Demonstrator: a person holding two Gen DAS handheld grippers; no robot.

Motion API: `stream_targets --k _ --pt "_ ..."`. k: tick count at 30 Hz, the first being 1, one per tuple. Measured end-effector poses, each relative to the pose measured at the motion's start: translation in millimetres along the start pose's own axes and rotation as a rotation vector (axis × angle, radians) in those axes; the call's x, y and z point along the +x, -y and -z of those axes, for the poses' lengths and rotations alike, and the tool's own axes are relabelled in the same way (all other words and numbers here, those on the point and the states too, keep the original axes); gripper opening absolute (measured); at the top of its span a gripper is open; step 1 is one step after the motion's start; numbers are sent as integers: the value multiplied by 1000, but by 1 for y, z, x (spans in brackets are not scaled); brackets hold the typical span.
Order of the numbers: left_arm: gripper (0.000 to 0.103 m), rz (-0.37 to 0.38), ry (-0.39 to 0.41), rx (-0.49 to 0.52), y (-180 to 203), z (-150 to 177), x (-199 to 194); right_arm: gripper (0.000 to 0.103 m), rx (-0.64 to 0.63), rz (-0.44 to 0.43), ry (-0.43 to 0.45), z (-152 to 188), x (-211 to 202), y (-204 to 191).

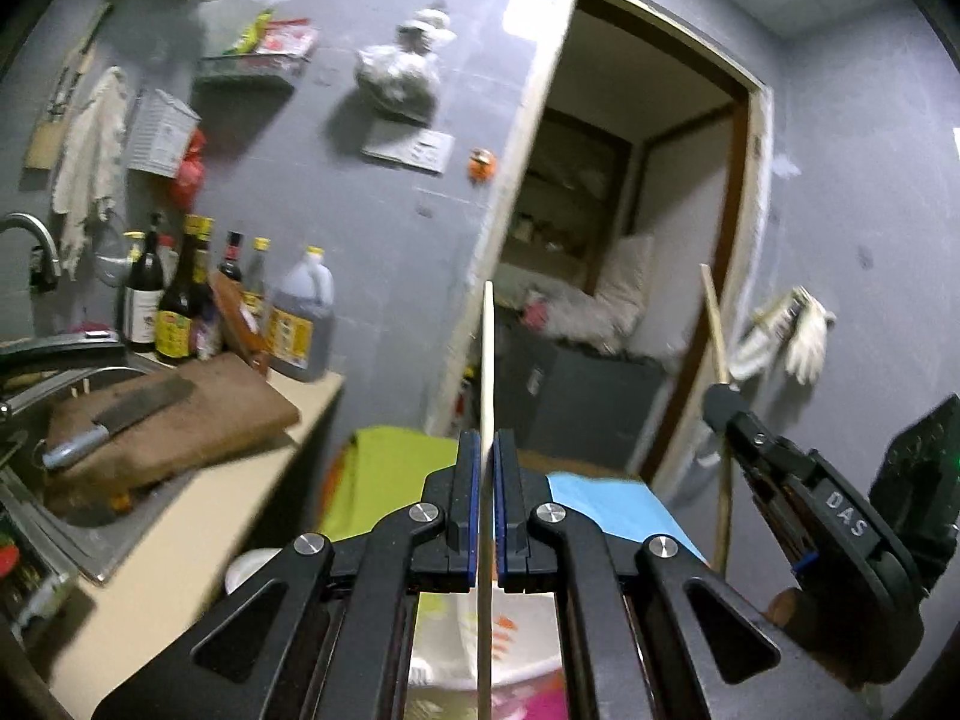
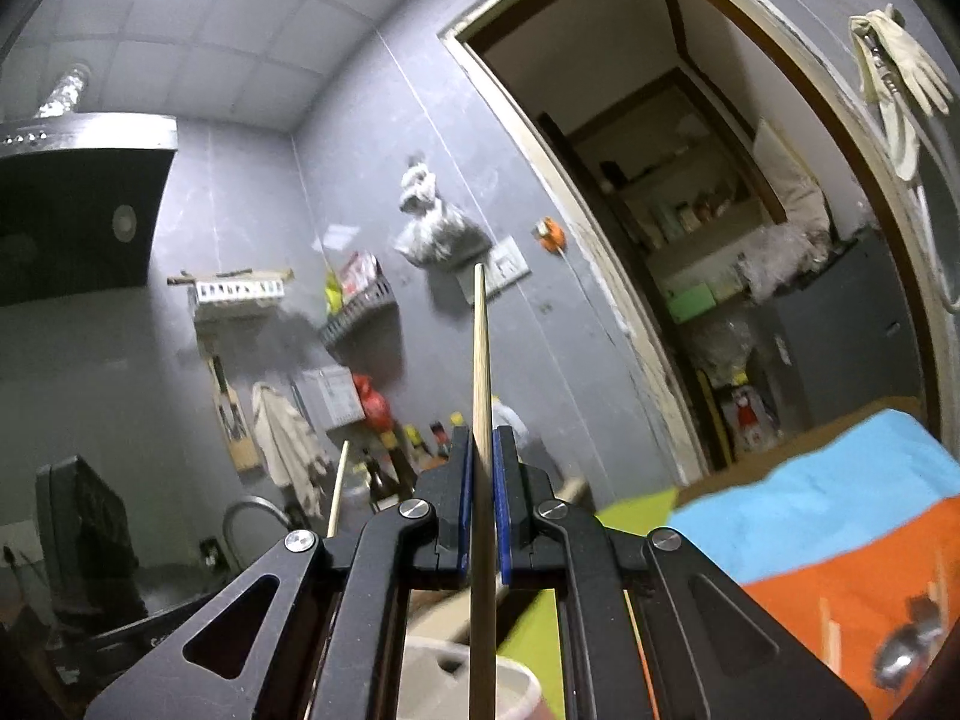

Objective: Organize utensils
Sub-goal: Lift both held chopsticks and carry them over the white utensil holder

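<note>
Your left gripper is clamped on a pale chopstick that runs up past its fingertips into open air before the doorway. Your right gripper pinches a second chopstick likewise, standing clear of the grey wall. The counter edge lies left of the left fingers.

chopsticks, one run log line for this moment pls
left gripper: shut on chopstick | right gripper: shut on second chopstick | both raised
</note>
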State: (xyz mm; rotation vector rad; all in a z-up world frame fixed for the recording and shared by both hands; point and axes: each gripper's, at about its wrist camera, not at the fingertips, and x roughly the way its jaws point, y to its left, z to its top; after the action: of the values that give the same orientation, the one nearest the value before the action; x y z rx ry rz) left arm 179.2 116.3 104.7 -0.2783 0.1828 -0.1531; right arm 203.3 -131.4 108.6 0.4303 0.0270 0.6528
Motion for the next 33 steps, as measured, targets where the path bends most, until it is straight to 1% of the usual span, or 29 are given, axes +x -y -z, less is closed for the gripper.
stream_targets --k 3,6,9,12,17,20,26,28,33 --pt "2 -28 33 -44 -28 -8 4 5 -8 -11 47 2 15 -11" --pt "2 -64 75 -68 -47 -12 4 5 -38 12 100 5 25 -19" --pt "2 -126 127 -66 -60 -13 5 5 -71 64 142 13 34 -25" --pt "2 -153 152 -80 -67 -10 10 5 -105 140 176 24 41 -28" --pt "2 -202 163 -81 -76 3 21 5 -141 225 182 39 42 -28" --pt "2 -217 158 -96 -79 12 24 5 -149 252 187 45 43 -28" --pt "2 -218 143 -126 -83 25 28 5 -161 287 184 52 46 -24" --pt "2 -215 136 -134 -83 30 28 5 -154 291 171 55 47 -21" --pt "2 -213 134 -100 -75 35 26 5 -164 294 125 62 49 -19"
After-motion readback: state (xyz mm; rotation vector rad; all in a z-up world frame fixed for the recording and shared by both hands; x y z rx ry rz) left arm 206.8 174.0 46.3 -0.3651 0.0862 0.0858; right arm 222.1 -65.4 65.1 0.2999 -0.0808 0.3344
